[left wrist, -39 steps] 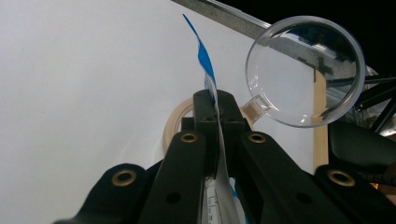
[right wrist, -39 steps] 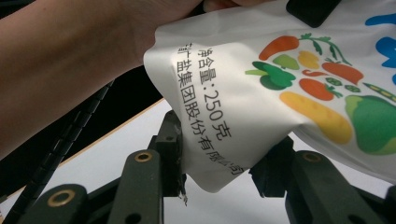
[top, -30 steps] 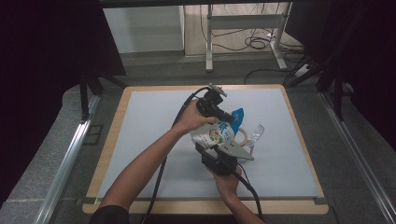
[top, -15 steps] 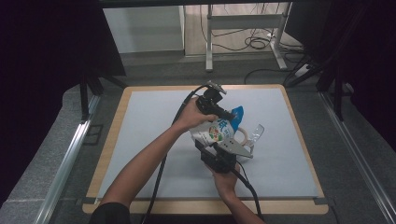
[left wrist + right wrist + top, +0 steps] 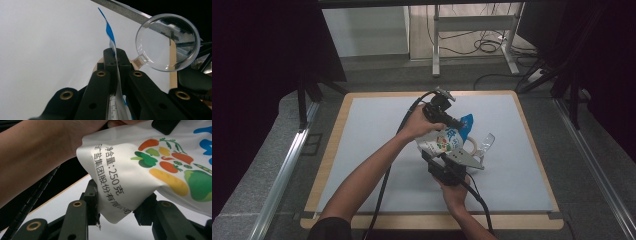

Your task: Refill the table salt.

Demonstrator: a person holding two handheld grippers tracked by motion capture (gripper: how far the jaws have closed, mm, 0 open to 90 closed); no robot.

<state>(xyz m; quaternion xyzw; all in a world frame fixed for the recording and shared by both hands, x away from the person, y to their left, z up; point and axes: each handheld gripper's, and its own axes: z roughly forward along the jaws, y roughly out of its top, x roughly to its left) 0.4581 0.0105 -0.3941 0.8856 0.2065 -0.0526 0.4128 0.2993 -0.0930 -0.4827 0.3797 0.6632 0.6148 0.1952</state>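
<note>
- A person holds a claw in each hand over a pale grey surface [image 5: 372,135] with a wooden edge.
- Both claws hold the same thing: a soft white bag [image 5: 443,141] with blue print and pictures of vegetables on it.
- The bag is up in the air, near the middle of the surface, a little to the right in the high view.
- The left claw [image 5: 460,123] comes in from above. Its jaws are squeezed tight on the thin blue top edge of the bag [image 5: 110,37]. In the left gripper view the edge runs straight up between the two black jaws.
- The right claw [image 5: 432,155] comes in from below, closer to the person. Its jaws are partly open, and they press on the bottom corner of the bag [image 5: 117,202] from both sides. The corner bulges between them.
- In the right gripper view you can see black writing on the bag, and a carrot, peas and other vegetables in bright colours.
- The person's left arm [image 5: 37,157] is bare and reaches across in that view.
- A clear round plastic thing [image 5: 168,42] like a little scoop or lid lies just past the bag, on its right side in the high view [image 5: 484,144].
- A black cable [image 5: 387,175] hangs down from the left claw, along the arm.
- Past the surface there is a floor with table legs [image 5: 472,30] and loose wires.
</note>
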